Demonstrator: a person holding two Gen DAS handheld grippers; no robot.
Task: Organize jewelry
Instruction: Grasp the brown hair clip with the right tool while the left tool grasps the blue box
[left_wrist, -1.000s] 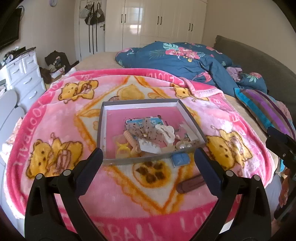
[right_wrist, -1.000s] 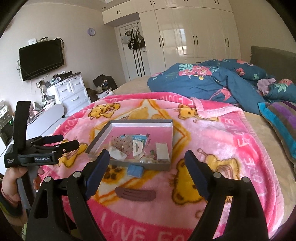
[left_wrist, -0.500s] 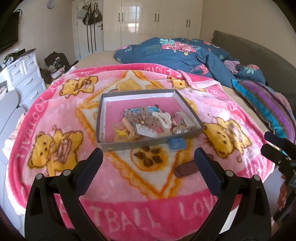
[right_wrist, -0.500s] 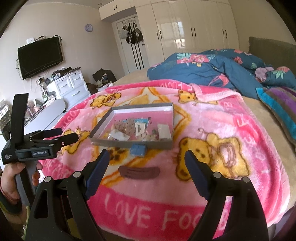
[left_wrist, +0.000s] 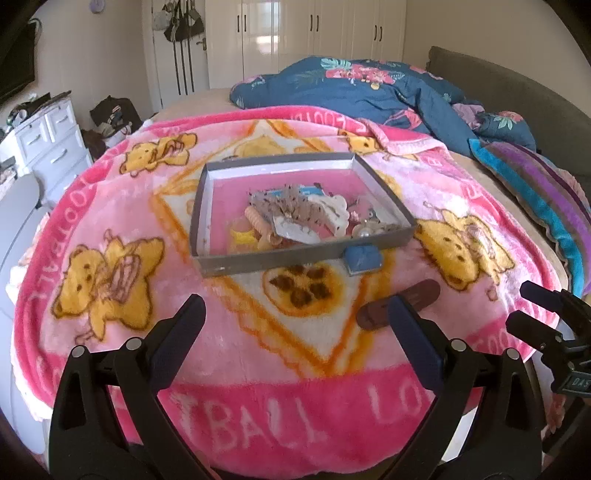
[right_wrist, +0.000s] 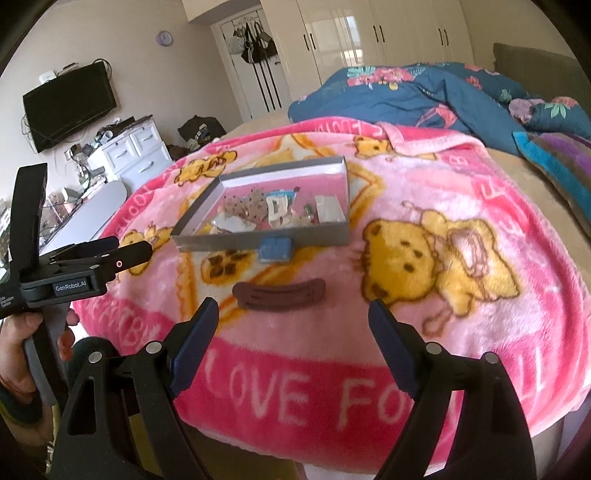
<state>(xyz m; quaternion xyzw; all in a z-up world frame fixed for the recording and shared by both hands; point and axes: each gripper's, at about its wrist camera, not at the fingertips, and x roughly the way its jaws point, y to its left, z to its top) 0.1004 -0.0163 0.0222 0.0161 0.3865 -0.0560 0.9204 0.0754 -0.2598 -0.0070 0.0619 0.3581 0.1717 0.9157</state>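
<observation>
A grey shallow box lies on the pink bear blanket and holds a heap of hair clips, ties and pearl pieces. A blue small case leans against the box's near wall. A brown hair clip lies on the blanket nearer to me. My left gripper is open and empty, near the blanket's front edge. My right gripper is open and empty, just short of the brown clip.
The pink blanket covers a bed. A blue floral duvet and a striped pillow lie at the back right. A white dresser and a wall TV stand at the left. White wardrobes line the far wall.
Both grippers have drawn back from the box toward the blanket's front edge. The box and the clip now look farther away. Nothing was taken hold of.
</observation>
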